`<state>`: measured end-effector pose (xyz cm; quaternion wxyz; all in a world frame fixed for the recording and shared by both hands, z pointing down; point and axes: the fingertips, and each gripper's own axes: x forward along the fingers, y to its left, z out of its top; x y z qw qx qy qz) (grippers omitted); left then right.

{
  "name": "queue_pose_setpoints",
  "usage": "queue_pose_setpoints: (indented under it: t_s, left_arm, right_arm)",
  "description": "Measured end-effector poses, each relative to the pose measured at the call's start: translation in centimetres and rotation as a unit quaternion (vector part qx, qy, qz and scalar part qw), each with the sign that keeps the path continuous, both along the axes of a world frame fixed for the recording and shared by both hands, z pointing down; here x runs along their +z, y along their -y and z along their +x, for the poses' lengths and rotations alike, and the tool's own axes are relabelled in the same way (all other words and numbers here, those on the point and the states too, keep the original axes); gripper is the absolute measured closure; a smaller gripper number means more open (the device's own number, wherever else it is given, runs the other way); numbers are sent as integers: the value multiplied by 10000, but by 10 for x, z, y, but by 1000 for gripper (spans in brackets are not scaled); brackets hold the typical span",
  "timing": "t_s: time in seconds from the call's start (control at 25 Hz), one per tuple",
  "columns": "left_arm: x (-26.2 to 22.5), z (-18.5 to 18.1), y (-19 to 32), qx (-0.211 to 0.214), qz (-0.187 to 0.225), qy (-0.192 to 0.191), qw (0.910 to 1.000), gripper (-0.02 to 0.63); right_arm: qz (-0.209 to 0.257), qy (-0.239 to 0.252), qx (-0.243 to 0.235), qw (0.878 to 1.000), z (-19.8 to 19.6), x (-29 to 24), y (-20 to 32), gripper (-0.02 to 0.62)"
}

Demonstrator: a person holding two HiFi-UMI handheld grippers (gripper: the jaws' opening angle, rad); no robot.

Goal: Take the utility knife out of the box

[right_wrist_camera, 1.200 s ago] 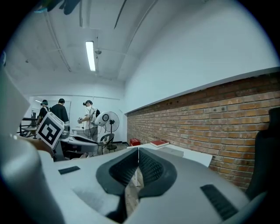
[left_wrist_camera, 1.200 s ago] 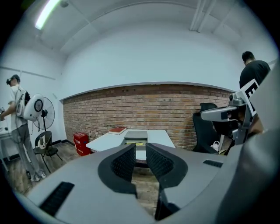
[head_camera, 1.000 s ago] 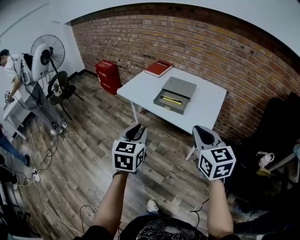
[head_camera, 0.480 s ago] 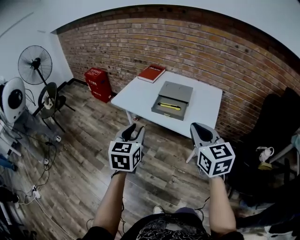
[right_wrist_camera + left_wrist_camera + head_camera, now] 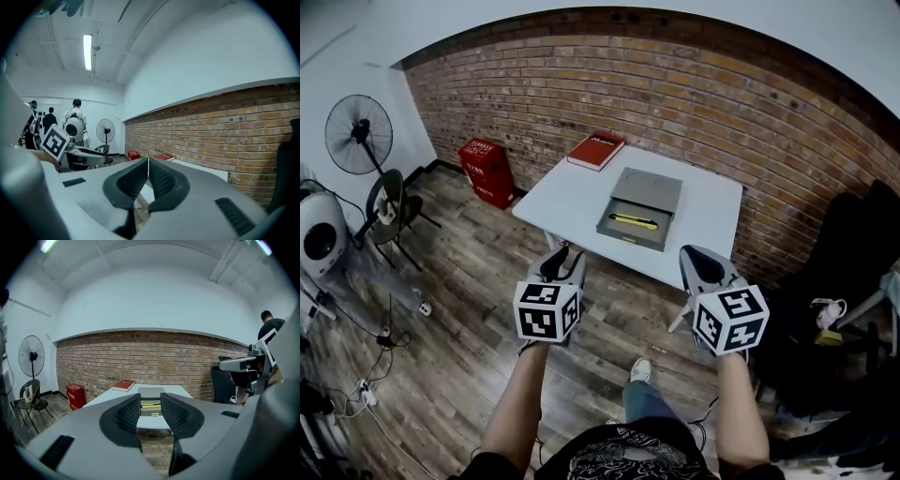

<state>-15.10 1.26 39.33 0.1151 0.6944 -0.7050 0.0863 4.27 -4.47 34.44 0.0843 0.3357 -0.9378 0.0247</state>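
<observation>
No legible text, numbers or brands. Red hardcover book [image 5: 596,150] on white desk [image 5: 712,202]: pale cover title, too small to read. Left tongs [image 5: 562,257] and right tongs [image 5: 699,257]: cubes with black-and-white square patterns, no characters.

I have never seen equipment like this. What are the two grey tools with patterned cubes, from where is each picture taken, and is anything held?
There is no robot here. A person holds a tool in each hand: the left hand-held gripper and the right hand-held gripper. The patterned cubes are parts of them. One picture comes from a camera on the person's head, looking down. The other two come from cameras riding on each tool, looking along its jaws. Ahead stands a white table with a red book and an open grey box; a yellow utility knife lies inside it. Nothing is held: the left jaws stand apart and empty, the right jaws are closed together on nothing.
</observation>
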Motion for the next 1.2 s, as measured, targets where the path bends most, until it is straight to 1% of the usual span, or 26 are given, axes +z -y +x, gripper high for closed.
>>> queue_pose_setpoints:
  t_s: [0.28, 0.44, 0.64, 0.8, 0.96, 1.2]
  left_arm:
    - [7, -13, 55, 48, -63, 101, 9999, 472]
    - [6, -18, 102, 106, -91, 202, 9997, 472]
    - [-2, -22, 165, 115, -105, 300, 9994, 471]
    - [-10, -28, 212, 121, -89, 318, 9994, 471]
    - [-5, -32, 254, 160, -121, 268, 9994, 471]
    - [4, -35, 293, 278, -195, 220, 9992, 472]
  right_arm:
    - [-67, -17, -49, 10000, -19, 13, 56, 574]
    - [-63, 62, -15, 10000, -26, 11, 105, 574]
    - [-167, 78, -32, 9998, -34, 10, 170, 574]
    - [-193, 128, -16, 9997, -42, 7, 217, 575]
    - [-229, 93, 2, 9997, -48, 12, 256, 574]
    - [-285, 58, 90, 9995, -51, 19, 293, 575]
